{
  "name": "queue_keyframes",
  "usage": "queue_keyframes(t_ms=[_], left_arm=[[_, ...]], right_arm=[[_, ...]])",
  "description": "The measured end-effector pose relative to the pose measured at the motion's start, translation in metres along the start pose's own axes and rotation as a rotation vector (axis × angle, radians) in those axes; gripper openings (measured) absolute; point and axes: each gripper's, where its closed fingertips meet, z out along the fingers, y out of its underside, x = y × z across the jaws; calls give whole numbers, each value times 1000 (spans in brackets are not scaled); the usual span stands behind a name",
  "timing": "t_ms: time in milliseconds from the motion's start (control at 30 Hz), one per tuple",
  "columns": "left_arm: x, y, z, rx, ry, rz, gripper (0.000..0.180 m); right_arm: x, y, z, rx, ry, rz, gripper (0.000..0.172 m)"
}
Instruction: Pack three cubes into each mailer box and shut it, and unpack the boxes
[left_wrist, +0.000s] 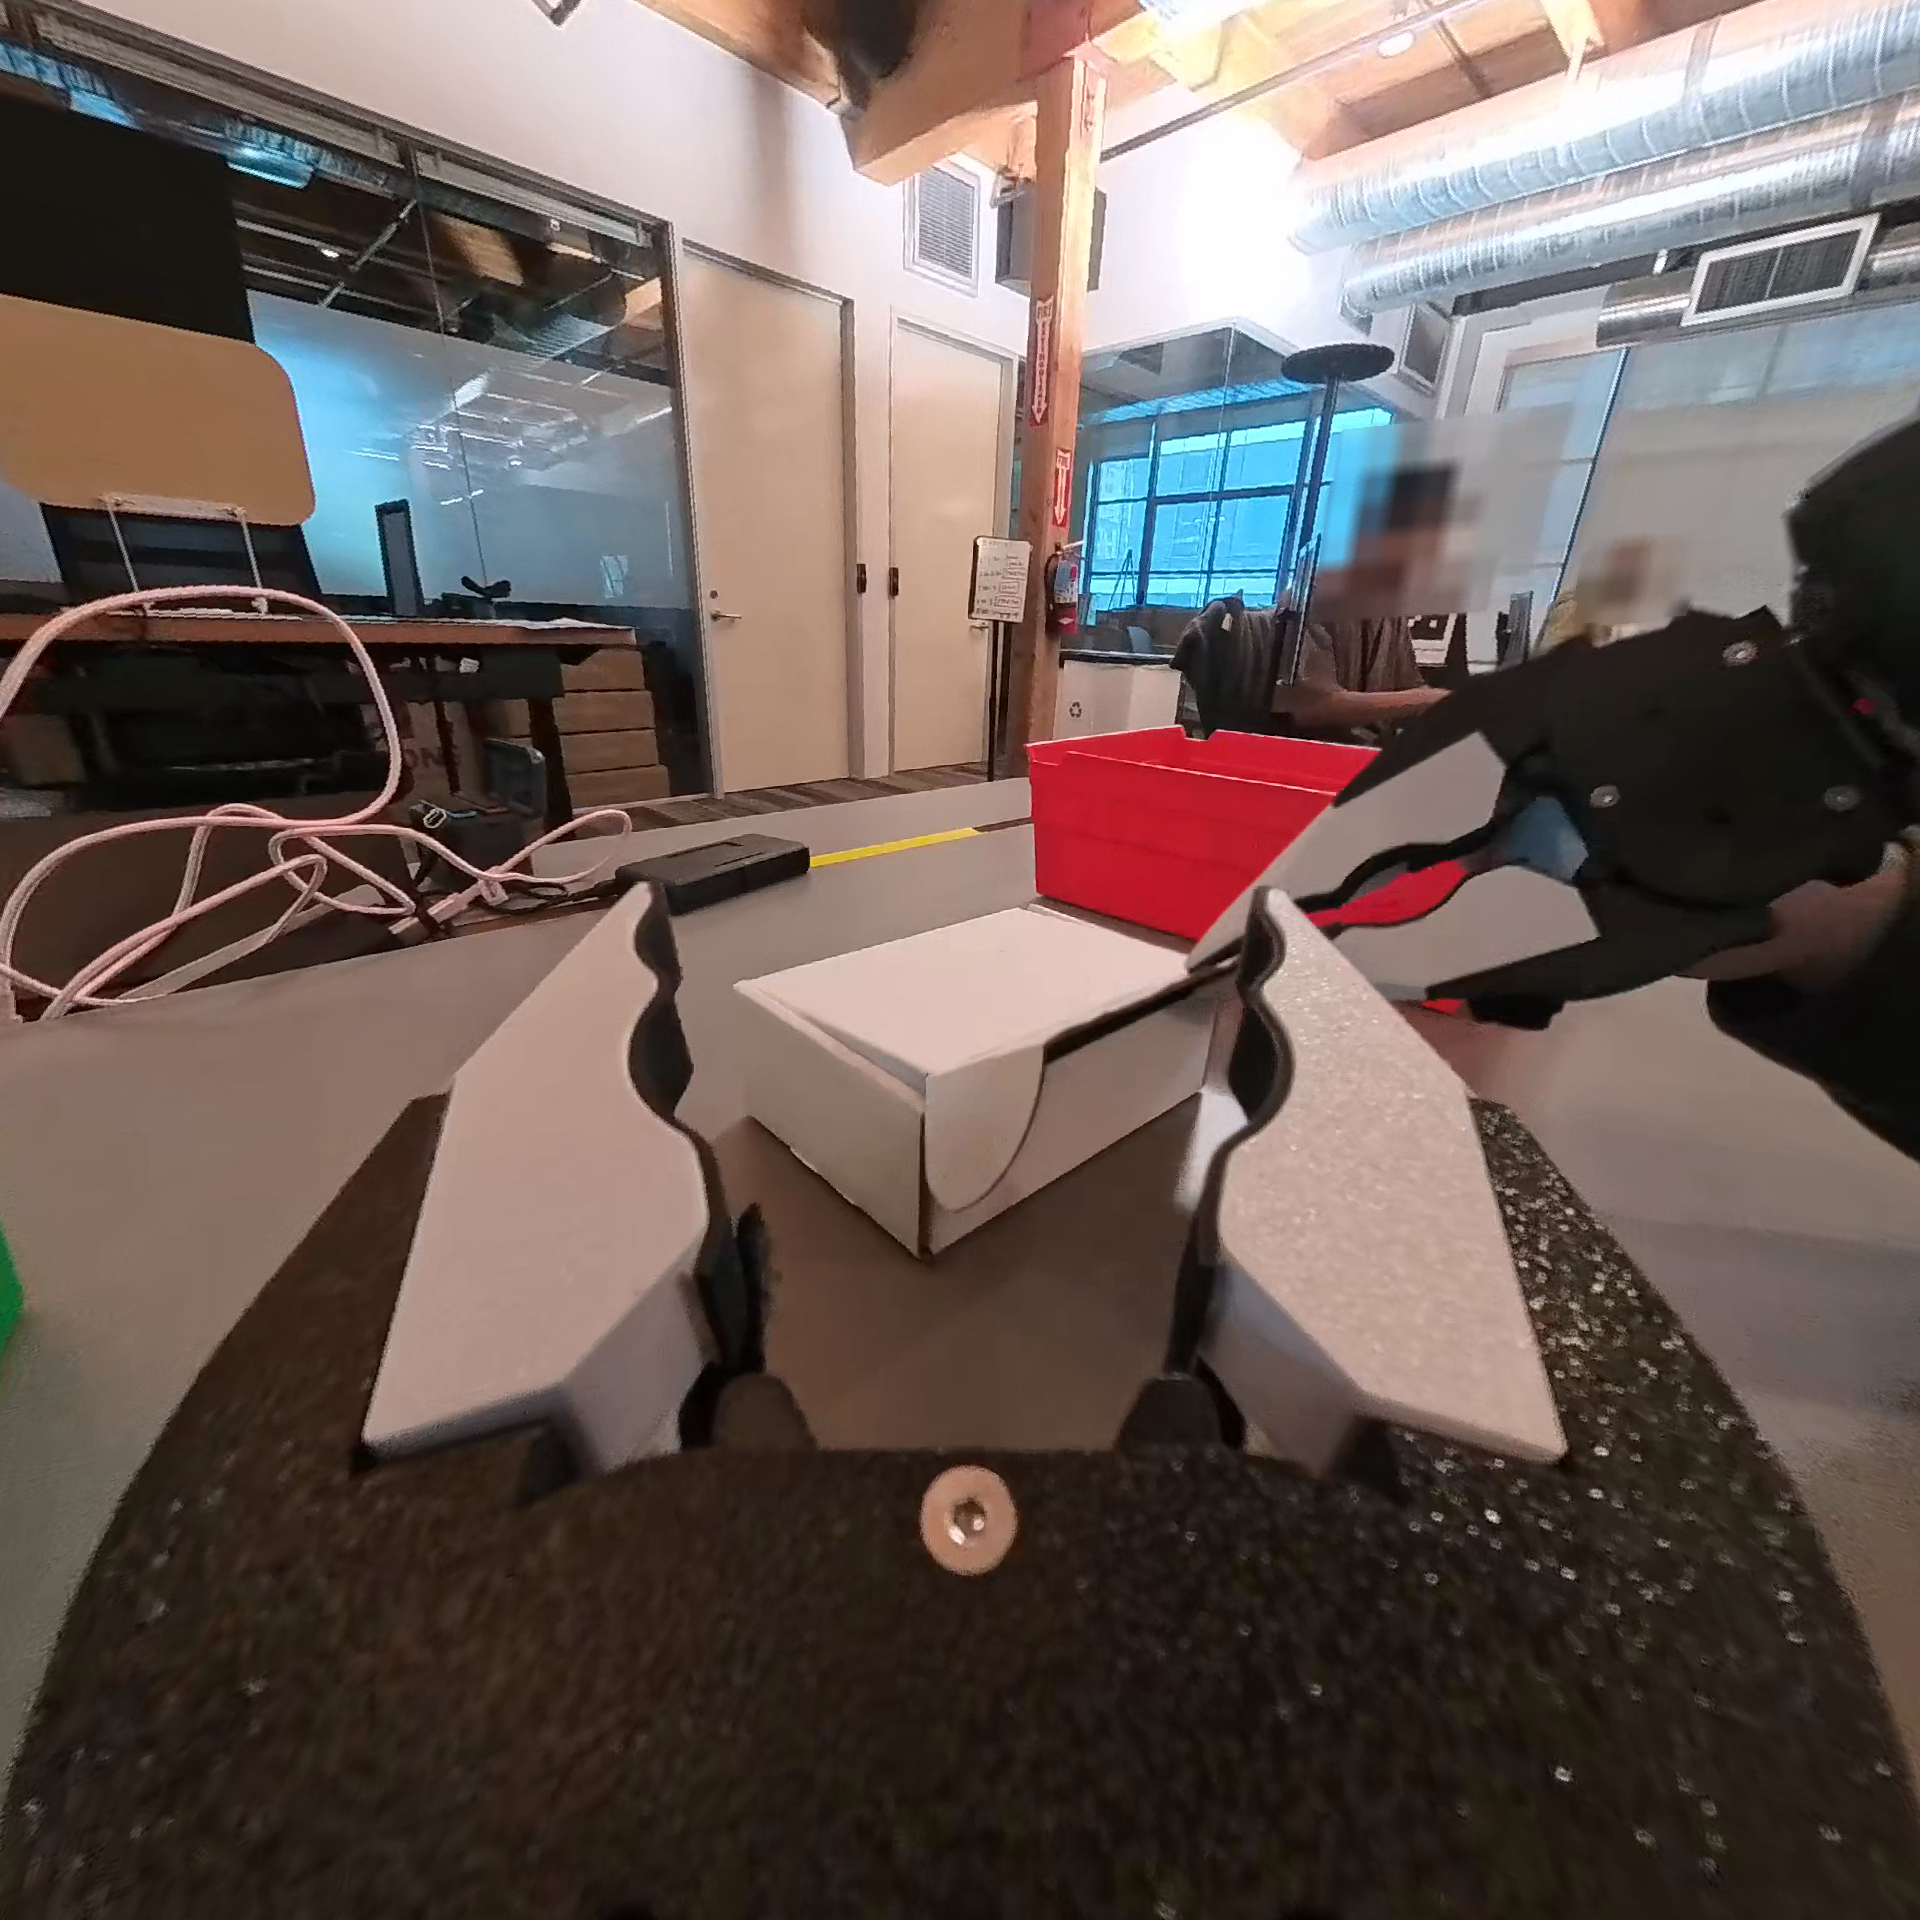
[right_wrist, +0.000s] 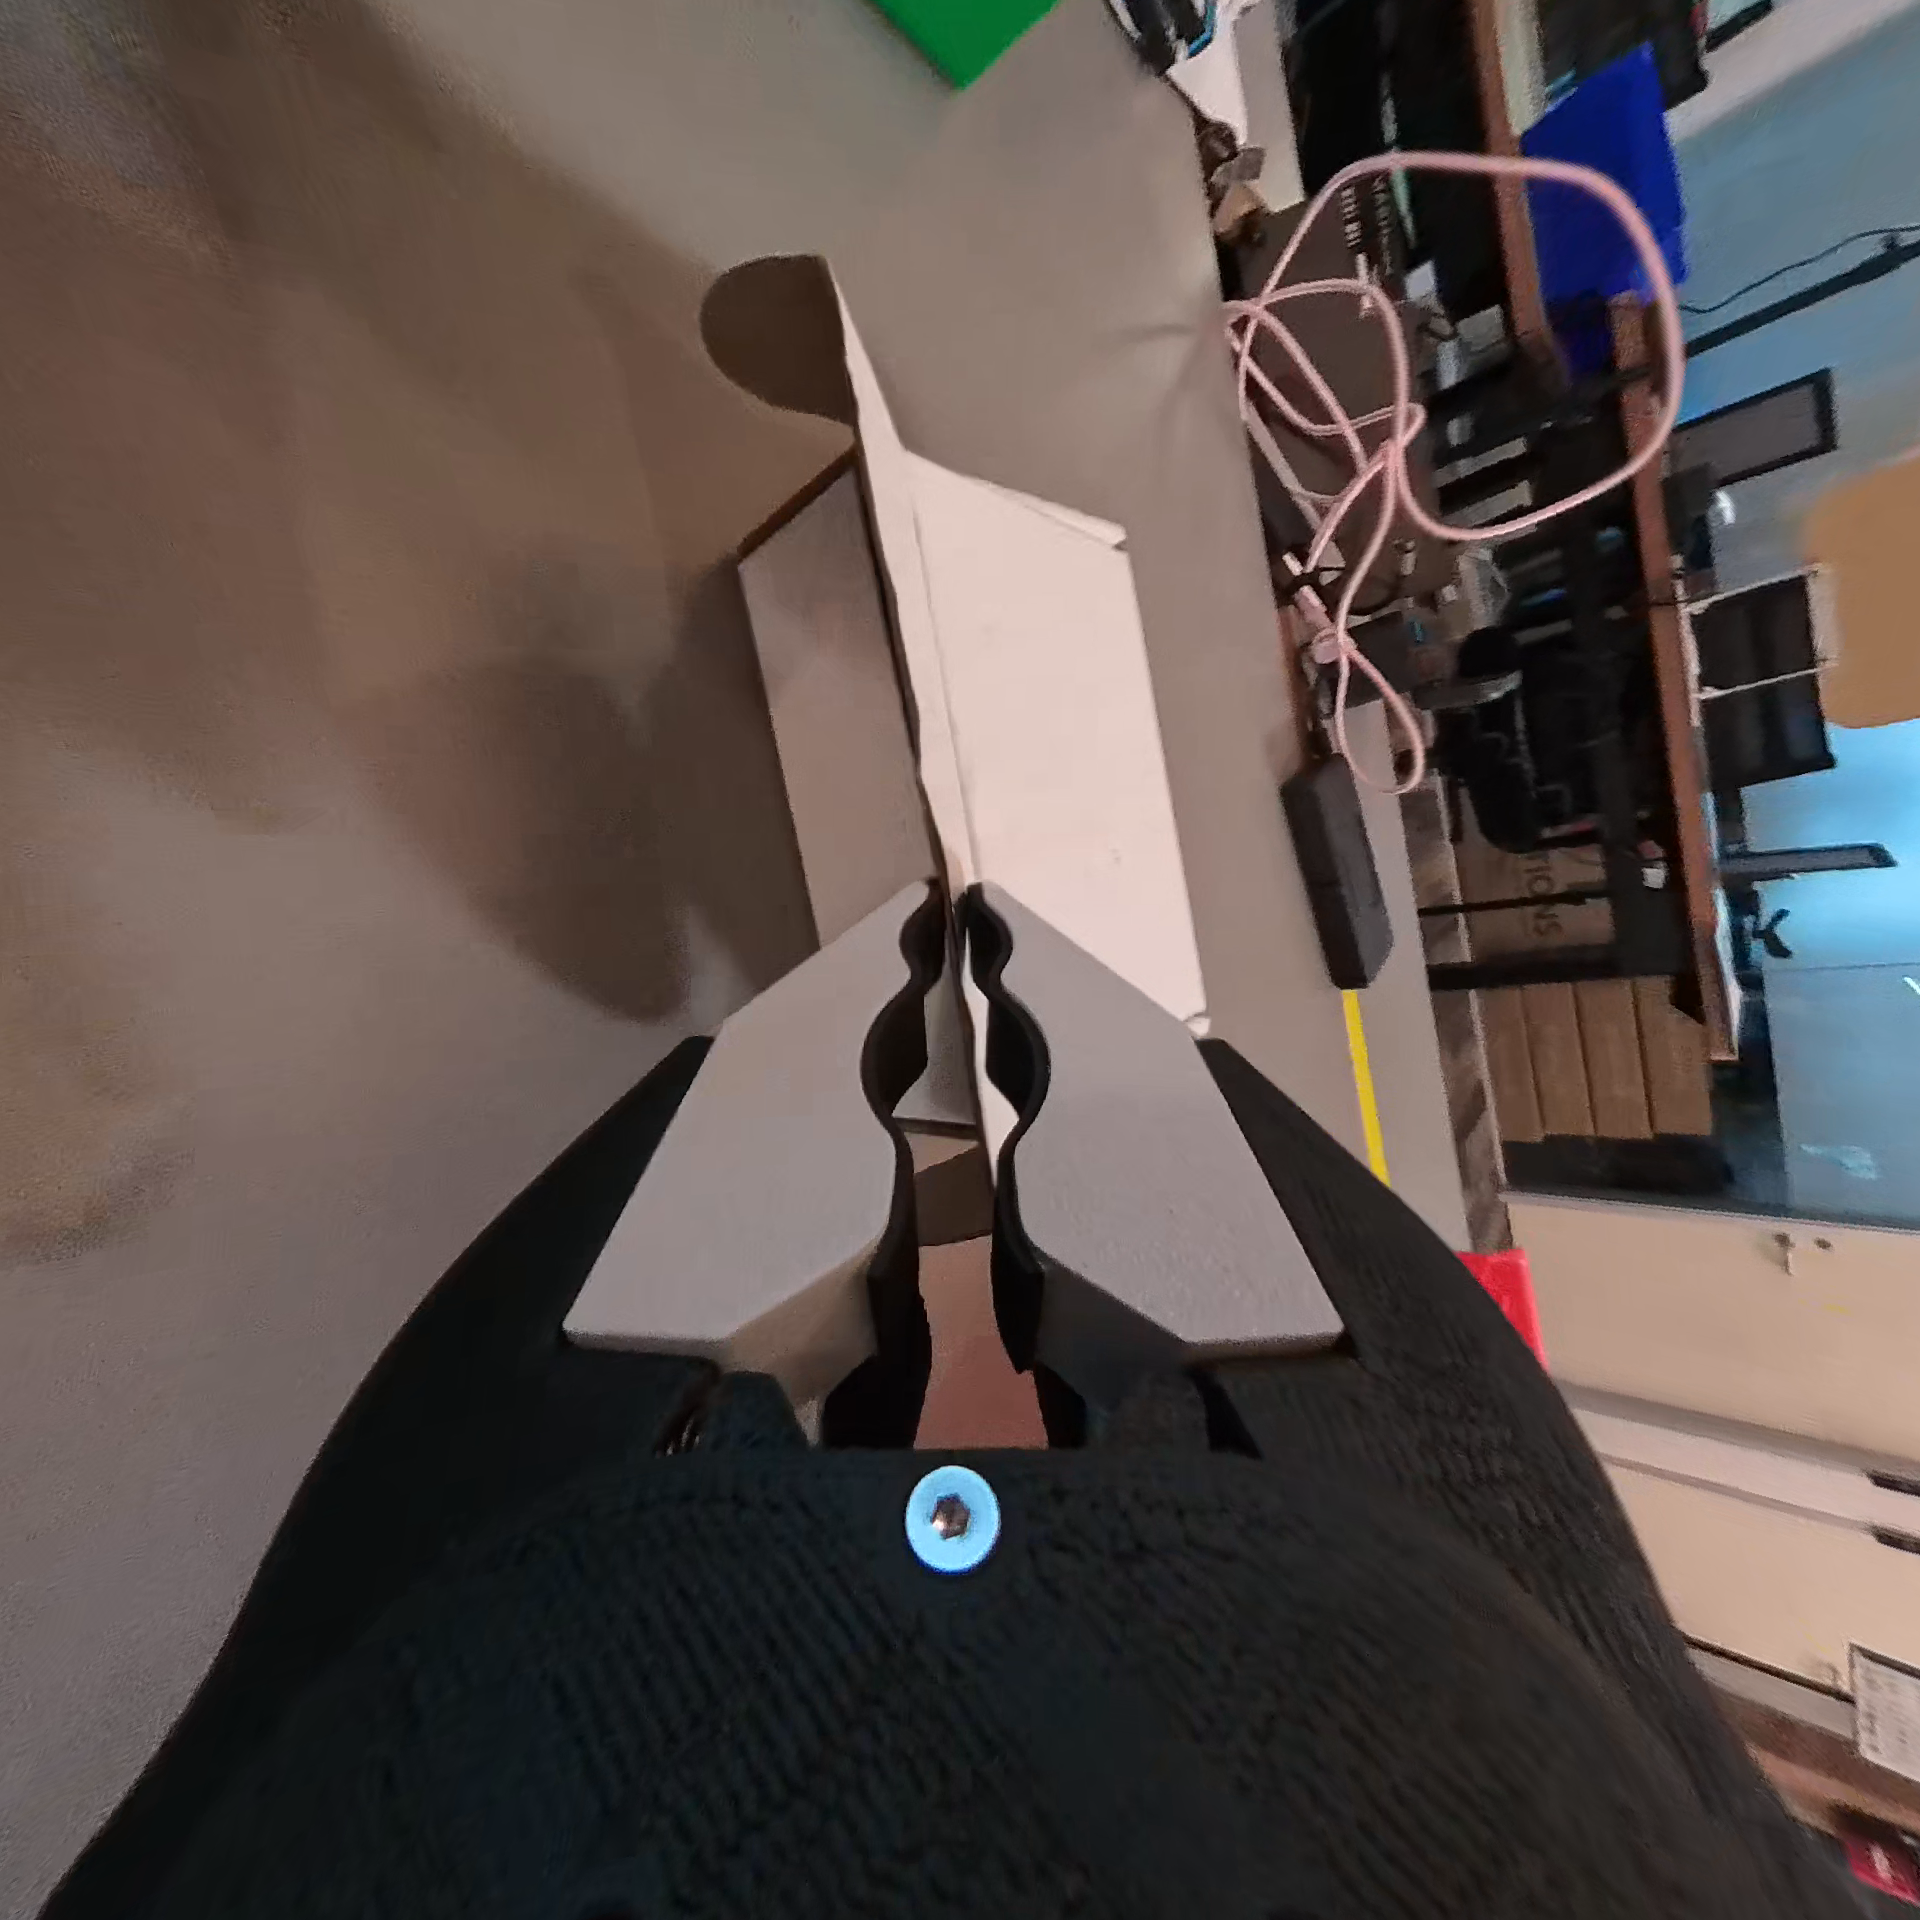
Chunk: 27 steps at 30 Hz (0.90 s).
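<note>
A white mailer box (left_wrist: 966, 1049) stands on the grey table (left_wrist: 208, 1091), its lid lifted a little at the right. My left gripper (left_wrist: 956, 914) is open, its fingers to either side of the box's near end without pressing on it. My right gripper (left_wrist: 1210, 951) comes in from the right and is shut on the lid's raised edge. In the right wrist view its pads (right_wrist: 920, 935) pinch the thin lid flap (right_wrist: 883, 582) of the box (right_wrist: 1049, 727), with a rounded tab (right_wrist: 774, 332) at the far end. No cubes are visible.
A red bin (left_wrist: 1174, 821) stands just behind the box. A black device (left_wrist: 717, 868) and pink cables (left_wrist: 312, 831) lie at the back left. A green object (left_wrist: 8, 1288) sits at the left edge. A yellow tape line (left_wrist: 894, 854) crosses the table. A person sits far behind.
</note>
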Motion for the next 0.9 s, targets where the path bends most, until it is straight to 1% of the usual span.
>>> queue_keyframes(t_ms=[133, 400, 467, 533, 600, 667, 800, 900], left_arm=[[-6, -1, -1, 3, -25, -21, 105], [-8, -7, -3, 44, -9, -83, 106], [-5, -4, -2, 30, 8, -72, 110], [0, 0, 0, 2, 33, -24, 115], [7, 10, 3, -57, 69, 67, 120], [12, 27, 6, -155, 104, 127, 125], [26, 64, 16, -371, 205, 92, 148], [39, 82, 18, -483, 274, 129, 155]], right_arm=[[-5, 3, 4, 14, -7, 11, 5], [-7, 7, 4, 49, -30, 39, 7], [-7, 9, 3, 57, -35, 22, 7], [-8, 11, -1, 78, -62, 0, 7], [-10, 15, -9, 119, -113, -25, 7], [-14, 19, -21, 160, -175, -48, 6], [-23, 25, -46, 250, -294, -24, 5], [-23, 34, -54, 281, -317, 30, 7]])
